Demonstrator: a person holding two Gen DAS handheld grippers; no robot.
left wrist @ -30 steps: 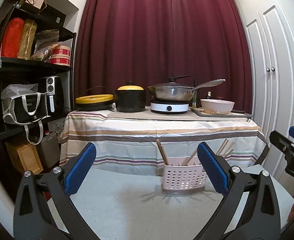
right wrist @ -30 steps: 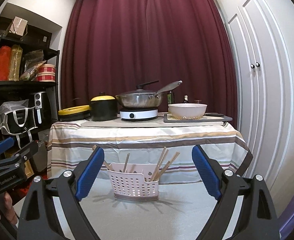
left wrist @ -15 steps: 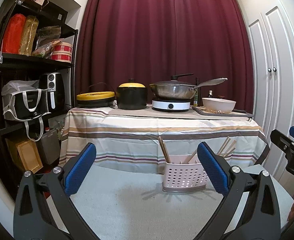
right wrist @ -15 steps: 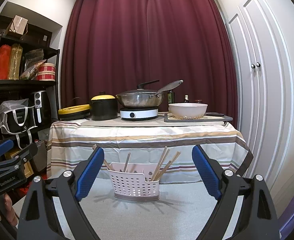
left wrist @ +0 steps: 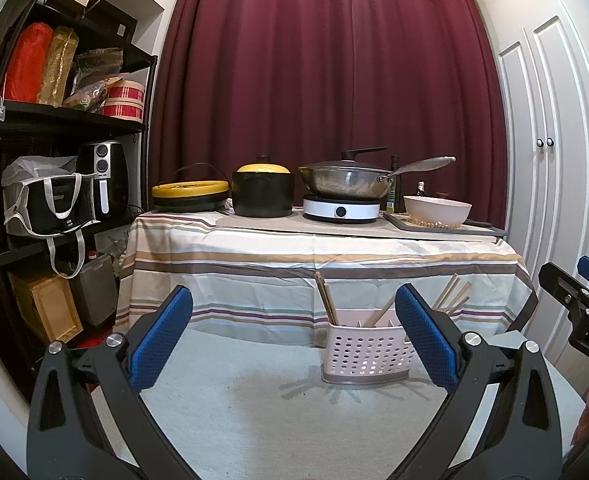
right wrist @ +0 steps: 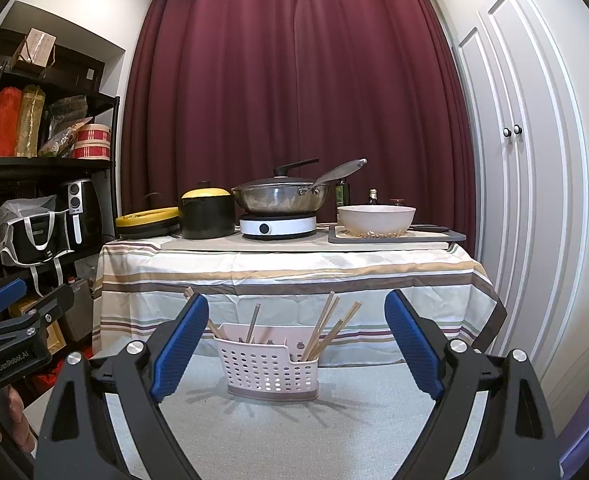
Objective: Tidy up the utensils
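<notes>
Both hand-held grippers spread wide, nothing between the pads

We held the left hand-held gripper [left wrist: 294, 330] and the right hand-held gripper [right wrist: 296, 338] gaping and empty over the pale counter [right wrist: 294, 432]; the pink perforated utensil basket [right wrist: 269, 366] stood on it ahead of us, wooden chopsticks [right wrist: 326, 326] leaning out of its compartments, in front of the striped tablecloth [right wrist: 286, 272] under the wok [right wrist: 280, 198] and white bowl [right wrist: 376, 220]
</notes>
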